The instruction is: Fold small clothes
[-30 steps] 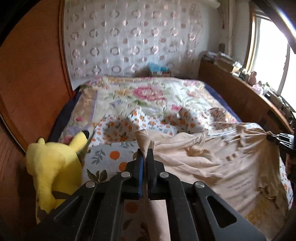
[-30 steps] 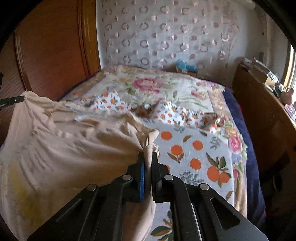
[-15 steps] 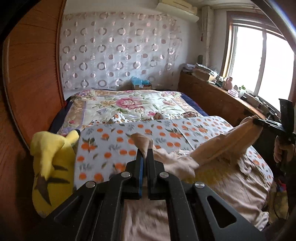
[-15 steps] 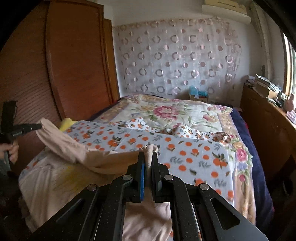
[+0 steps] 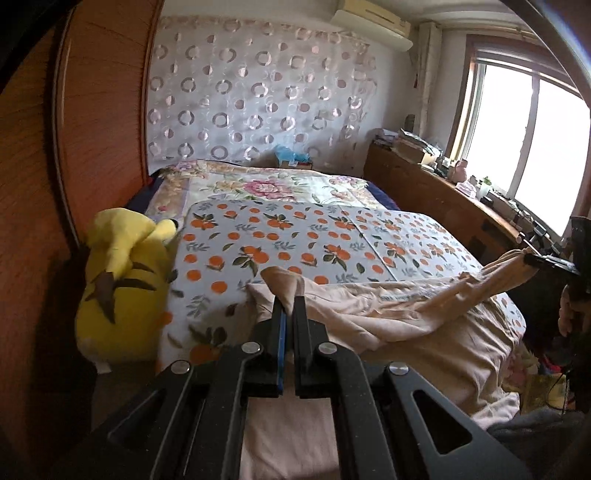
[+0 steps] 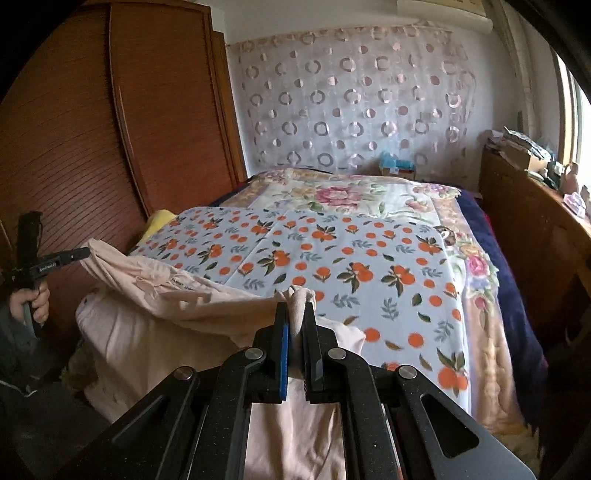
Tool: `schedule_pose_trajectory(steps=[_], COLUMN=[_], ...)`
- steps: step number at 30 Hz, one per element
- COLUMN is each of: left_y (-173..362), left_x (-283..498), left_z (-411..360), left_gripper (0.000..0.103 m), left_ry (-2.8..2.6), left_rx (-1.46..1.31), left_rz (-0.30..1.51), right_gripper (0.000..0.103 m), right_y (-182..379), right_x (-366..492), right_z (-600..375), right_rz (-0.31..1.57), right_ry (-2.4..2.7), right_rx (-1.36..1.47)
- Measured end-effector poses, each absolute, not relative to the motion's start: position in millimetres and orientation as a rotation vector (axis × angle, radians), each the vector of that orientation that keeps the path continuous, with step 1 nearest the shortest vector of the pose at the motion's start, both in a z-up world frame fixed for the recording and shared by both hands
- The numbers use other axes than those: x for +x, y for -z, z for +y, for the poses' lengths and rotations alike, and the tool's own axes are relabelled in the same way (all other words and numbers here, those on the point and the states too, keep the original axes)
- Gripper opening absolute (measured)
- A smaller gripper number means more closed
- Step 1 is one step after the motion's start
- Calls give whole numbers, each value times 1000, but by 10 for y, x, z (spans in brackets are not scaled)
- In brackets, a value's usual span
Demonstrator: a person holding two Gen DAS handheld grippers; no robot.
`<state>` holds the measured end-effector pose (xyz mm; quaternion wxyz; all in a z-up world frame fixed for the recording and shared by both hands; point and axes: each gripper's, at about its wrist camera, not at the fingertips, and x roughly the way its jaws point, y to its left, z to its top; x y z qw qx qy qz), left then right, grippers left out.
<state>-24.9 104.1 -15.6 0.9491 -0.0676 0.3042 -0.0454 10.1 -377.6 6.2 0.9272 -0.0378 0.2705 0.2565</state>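
- A bed (image 5: 258, 184) with a floral quilt, and over it a white sheet printed with oranges (image 5: 295, 243).
- A yellow plush toy (image 5: 122, 291) lying at the bed's left edge, against a brown wooden wardrobe (image 6: 110, 129).
- A sheer curtain with ring patterns (image 5: 258, 99) behind the bed.
- A cluttered wooden sideboard (image 5: 424, 184) under a bright window (image 5: 524, 147).
- A blue item (image 6: 397, 162) at the head of the bed.

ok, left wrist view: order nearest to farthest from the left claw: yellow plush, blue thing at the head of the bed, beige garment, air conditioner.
1. beige garment: pinched in the left claw, draped across the bed's near end.
2. yellow plush: left, at the bed's edge beside the wooden wardrobe.
3. blue thing: far end of the bed, below the circle-patterned curtain.
4. air conditioner: high on the far wall.
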Motion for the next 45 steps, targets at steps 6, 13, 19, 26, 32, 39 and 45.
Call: schedule_pose_trajectory(steps=[6, 13, 19, 26, 32, 39, 45], left_y=[193, 418, 444, 371, 303, 469, 669], left_x=[-457, -350, -261, -118, 198, 584, 834], left_z=[1031, 982, 1085, 1183, 1160, 1131, 1163], left_gripper=[4, 5, 42, 66, 71, 71, 71], left_ry=[103, 60, 29, 34, 52, 57, 66], left_rx=[-99, -43, -33, -41, -2, 31, 14], left_rz=[637, 720, 719, 717, 724, 795, 849], right_gripper=[5, 12, 47, 47, 47, 47, 47], right_y=[-28, 184, 123, 351, 462, 597, 609], right_x=[-77, -6, 102, 342, 531, 792, 881], right_z=[-3655, -3595, -3606, -3489, -3265, -3179, -3236], right_rz=[601, 689, 656, 670, 693, 729, 737], right_ry=[-512, -475, -449, -405, -441, -419, -411], right_rx=[-141, -157, -170, -177, -163, -177, -158])
